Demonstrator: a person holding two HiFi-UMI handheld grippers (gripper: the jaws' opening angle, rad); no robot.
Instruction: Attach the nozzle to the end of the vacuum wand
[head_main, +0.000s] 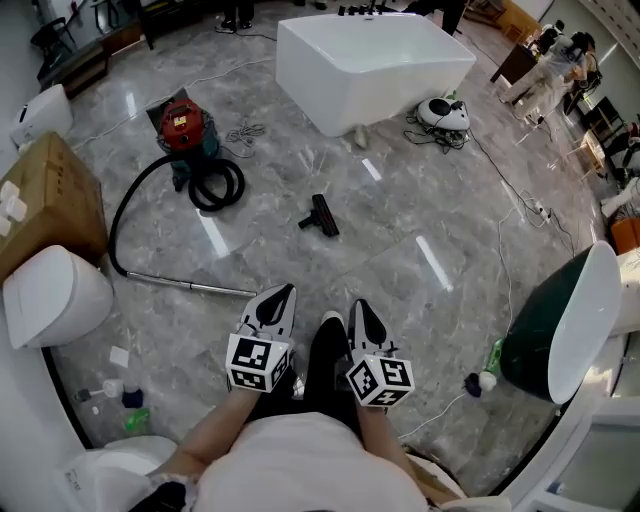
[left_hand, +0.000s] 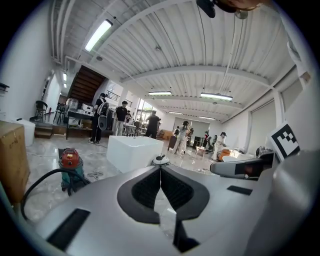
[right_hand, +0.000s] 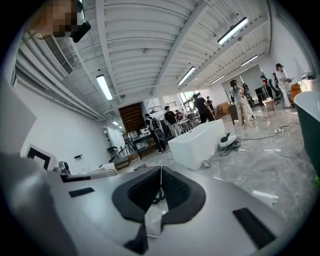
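Note:
The black floor nozzle (head_main: 322, 215) lies alone on the grey marble floor, well ahead of both grippers. A metal vacuum wand (head_main: 190, 286) lies on the floor to the left, joined by a black hose (head_main: 120, 215) to the red-topped vacuum (head_main: 185, 125). That vacuum (left_hand: 70, 160) also shows in the left gripper view. My left gripper (head_main: 287, 290) and right gripper (head_main: 357, 303) are held side by side in front of the person's body, both shut and empty. The left gripper (left_hand: 160, 167) and right gripper (right_hand: 160, 170) point nearly level across the room.
A white bathtub (head_main: 370, 60) stands beyond the nozzle. A toilet (head_main: 55, 295) and a cardboard box (head_main: 50, 195) sit at left. A dark green tub (head_main: 565, 325) is at right. Cables (head_main: 510, 230) trail across the floor; several people stand far off (left_hand: 150, 125).

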